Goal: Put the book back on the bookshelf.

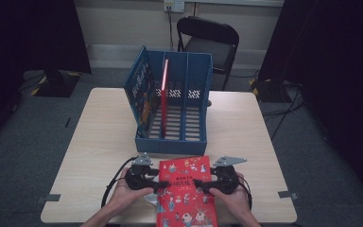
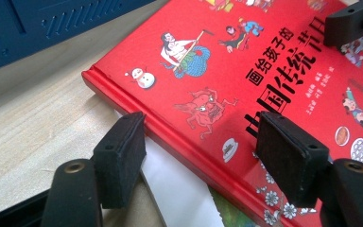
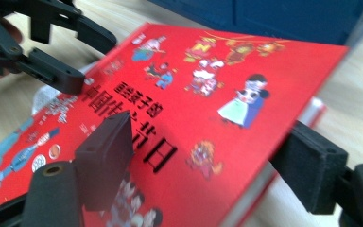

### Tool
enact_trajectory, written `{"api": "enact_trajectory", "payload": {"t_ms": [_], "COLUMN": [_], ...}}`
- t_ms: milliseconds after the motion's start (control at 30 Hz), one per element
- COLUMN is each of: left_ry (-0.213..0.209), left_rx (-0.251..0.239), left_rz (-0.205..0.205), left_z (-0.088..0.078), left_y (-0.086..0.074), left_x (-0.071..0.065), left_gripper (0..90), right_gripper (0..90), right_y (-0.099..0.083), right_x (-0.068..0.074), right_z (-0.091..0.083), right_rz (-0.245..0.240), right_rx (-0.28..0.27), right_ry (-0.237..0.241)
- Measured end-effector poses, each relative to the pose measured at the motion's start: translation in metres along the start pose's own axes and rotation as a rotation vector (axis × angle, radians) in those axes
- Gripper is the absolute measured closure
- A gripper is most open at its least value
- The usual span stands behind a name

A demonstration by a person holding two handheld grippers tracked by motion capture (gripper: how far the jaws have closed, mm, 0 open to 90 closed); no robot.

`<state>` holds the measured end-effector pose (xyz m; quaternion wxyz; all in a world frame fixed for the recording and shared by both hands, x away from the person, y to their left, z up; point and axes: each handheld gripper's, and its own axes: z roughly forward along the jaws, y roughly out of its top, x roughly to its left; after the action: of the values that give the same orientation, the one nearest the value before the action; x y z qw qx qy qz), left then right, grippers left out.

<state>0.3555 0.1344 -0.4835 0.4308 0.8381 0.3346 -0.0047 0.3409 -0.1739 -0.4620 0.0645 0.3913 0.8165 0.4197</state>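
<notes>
Left fingers: the black foam pads (image 2: 123,158) of the left gripper (image 1: 157,184) stand apart astride the spine edge of the red hardcover picture book (image 1: 185,191); one pad sits off the cover by the spine, the other over the cover, and whether either presses on the book cannot be told.
Right fingers: the black pads (image 3: 105,158) of the right gripper (image 1: 199,186) straddle the book's opposite edge, one above the cover and one below the fore-edge; the lower pad looks to touch the book, but no firm clamp can be made out.
Book: it lies at the near edge of the pale wooden table (image 1: 94,127), cover up with printed figures and black Chinese characters, between the two grippers and just in front of the file rack; in the right gripper view its fore-edge looks tilted up off the table.
Under the book: a white sheet (image 2: 179,189) pokes out beneath the spine.
Hands: the left hand (image 1: 125,191) and the right hand (image 1: 231,194) each grasp a gripper from the near side.
Rack: a blue plastic file rack (image 1: 170,139) with upright dividers stands mid-table; a thin red book (image 1: 164,94) stands upright in one slot, and another book with a patterned cover (image 1: 144,101) leans in the left slot.
Background: a black folding chair (image 1: 210,42) stands beyond the table.
</notes>
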Motion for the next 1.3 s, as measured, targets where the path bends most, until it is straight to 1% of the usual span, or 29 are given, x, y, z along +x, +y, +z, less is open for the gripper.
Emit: {"api": "enact_trajectory", "payload": {"t_ms": [67, 133, 267, 367, 567, 600, 700, 833, 933, 1000, 1167, 1200, 1300], "left_ry": [-0.008, -0.01, -0.008, -0.005, -0.028, -0.03, -0.037, -0.043, -0.045, -0.046, -0.055, -0.058, -0.088], "left_rx": [-0.002, -0.002, -0.002, -0.005, -0.013, -0.013, -0.023, -0.023, -0.027, -0.03, -0.041, -0.047, -0.058], "left_rz": [-0.008, -0.006, -0.004, -0.01, -0.044, -0.044, -0.061, -0.067, -0.068, -0.081, -0.101, -0.107, -0.127], "left_z": [0.0, 0.0, 0.0, 0.0, 0.001, 0.001, 0.002, 0.002, 0.003, 0.003, 0.003, 0.004, 0.005], "left_y": [0.0, 0.0, 0.0, 0.0, 0.001, 0.001, 0.001, 0.001, 0.001, 0.002, 0.002, 0.002, 0.002], "left_x": [0.001, 0.002, 0.002, 0.001, 0.002, 0.003, 0.003, 0.004, 0.004, 0.004, 0.006, 0.007, 0.01], "left_gripper": [33.1, 33.1, 33.2, 33.1, 28.7, 27.8, 25.4, 24.8, 23.5, 22.2, 22.3, 22.4, 21.4], "right_gripper": [22.5, 21.3, 20.5, 20.8, 21.4, 21.6, 22.3, 22.8, 23.0, 23.1, 23.3, 23.6, 25.7], "right_y": [0.007, 0.012, 0.02, 0.019, 0.019, 0.018, 0.016, 0.015, 0.015, 0.015, 0.014, 0.014, 0.013], "right_x": [-0.001, -0.003, -0.01, -0.009, -0.006, -0.005, -0.004, -0.002, 0.001, 0.005, 0.007, 0.008, 0.01], "right_z": [0.005, 0.009, 0.016, 0.015, 0.011, 0.01, 0.007, 0.003, 0.0, -0.002, -0.004, -0.005, -0.009], "right_rz": [-0.002, -0.008, -0.025, -0.041, -0.083, -0.087, -0.097, -0.109, -0.14, -0.161, -0.179, -0.185, -0.212], "right_rx": [0.014, 0.022, 0.055, 0.047, 0.023, 0.019, 0.01, 0.007, -0.004, -0.005, -0.011, -0.017, -0.037], "right_ry": [0.033, 0.05, 0.093, 0.091, 0.078, 0.076, 0.071, 0.065, 0.066, 0.071, 0.068, 0.069, 0.076]}}
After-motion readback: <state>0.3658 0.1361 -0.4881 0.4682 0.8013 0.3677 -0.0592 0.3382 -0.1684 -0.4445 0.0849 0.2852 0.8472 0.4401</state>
